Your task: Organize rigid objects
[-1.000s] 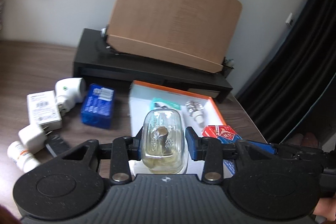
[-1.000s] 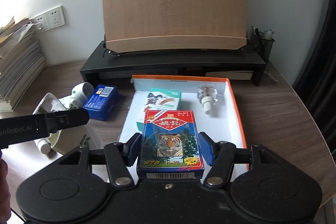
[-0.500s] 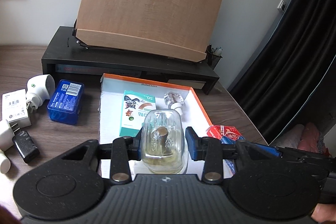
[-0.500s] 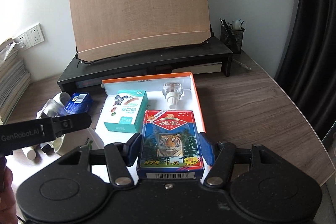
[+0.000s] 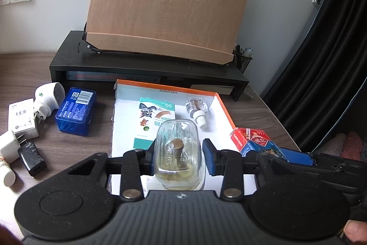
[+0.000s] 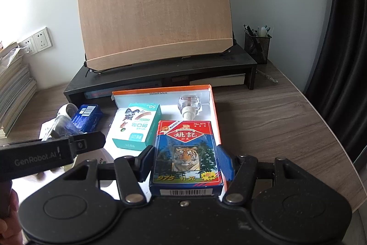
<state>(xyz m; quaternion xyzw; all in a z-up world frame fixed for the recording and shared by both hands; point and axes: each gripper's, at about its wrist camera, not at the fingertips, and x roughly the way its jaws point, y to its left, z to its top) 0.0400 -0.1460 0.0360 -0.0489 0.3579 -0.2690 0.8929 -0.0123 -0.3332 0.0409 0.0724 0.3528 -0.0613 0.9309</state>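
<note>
My left gripper [image 5: 177, 156] is shut on a clear glass bottle [image 5: 176, 153] with yellowish liquid, held over the near part of the white, orange-edged box lid [image 5: 125, 121]. My right gripper [image 6: 185, 162] is shut on a blue playing-card box with a tiger [image 6: 187, 153], held over the lid's right near part [image 6: 213, 112]. In the lid lie a teal and white carton [image 5: 156, 118] [image 6: 136, 125] and a small clear bottle with a white cap [image 5: 197, 108] [image 6: 189, 106]. The card box also shows in the left wrist view [image 5: 254, 140].
Left of the lid lie a blue plastic case [image 5: 75, 110], a white plug-in device [image 5: 47, 96], a white box [image 5: 21, 117], a white charger [image 5: 9, 146], a black adapter [image 5: 32, 161] and a small white bottle [image 5: 6, 174]. A black monitor riser [image 5: 146, 66] with a wooden board [image 5: 165, 4] stands behind. A pen cup [image 6: 257, 45] stands at the right.
Both grippers have swung with their loads, so the lid now sits centred ahead of them. The glass bottle and the card box stay held.
</note>
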